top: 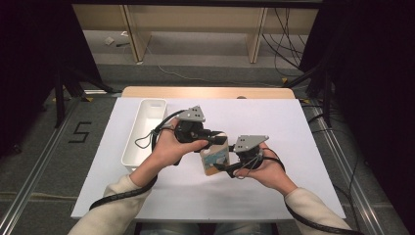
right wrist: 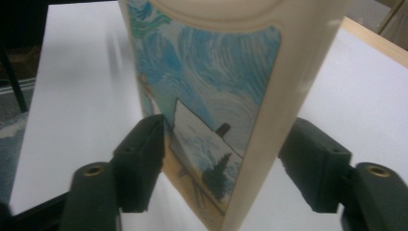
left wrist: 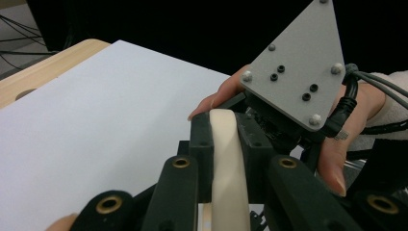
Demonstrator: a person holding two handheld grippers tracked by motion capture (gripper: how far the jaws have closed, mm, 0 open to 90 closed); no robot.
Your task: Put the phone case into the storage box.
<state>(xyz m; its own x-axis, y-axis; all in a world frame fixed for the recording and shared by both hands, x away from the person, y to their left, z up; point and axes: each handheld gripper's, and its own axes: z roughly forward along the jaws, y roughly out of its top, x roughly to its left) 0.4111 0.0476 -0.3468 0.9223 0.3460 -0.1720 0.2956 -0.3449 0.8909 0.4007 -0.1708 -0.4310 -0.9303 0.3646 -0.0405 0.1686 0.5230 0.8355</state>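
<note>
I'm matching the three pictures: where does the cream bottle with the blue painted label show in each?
High view: cream bottle with blue painted label, centre, between both grippers.
Left gripper view: its cream top edge, bottom centre, clamped.
Right gripper view, centre.
Shared landmark: white tabletop sheet.

The table point(top: 293, 122) is covered by a white sheet, with a strip of pale wood showing along its far edge. The grey floor point(top: 39, 161) spreads around the table; left of the table a black "5" point(top: 80, 132) is marked on it, and metal rails point(top: 19, 196) run along both sides. Beyond the table stands a light wooden frame point(top: 137, 34) with upright legs, and black cables point(top: 284, 34) hang and trail at its right. Dark curtains point(top: 372, 73) flank the table on either side.
</note>
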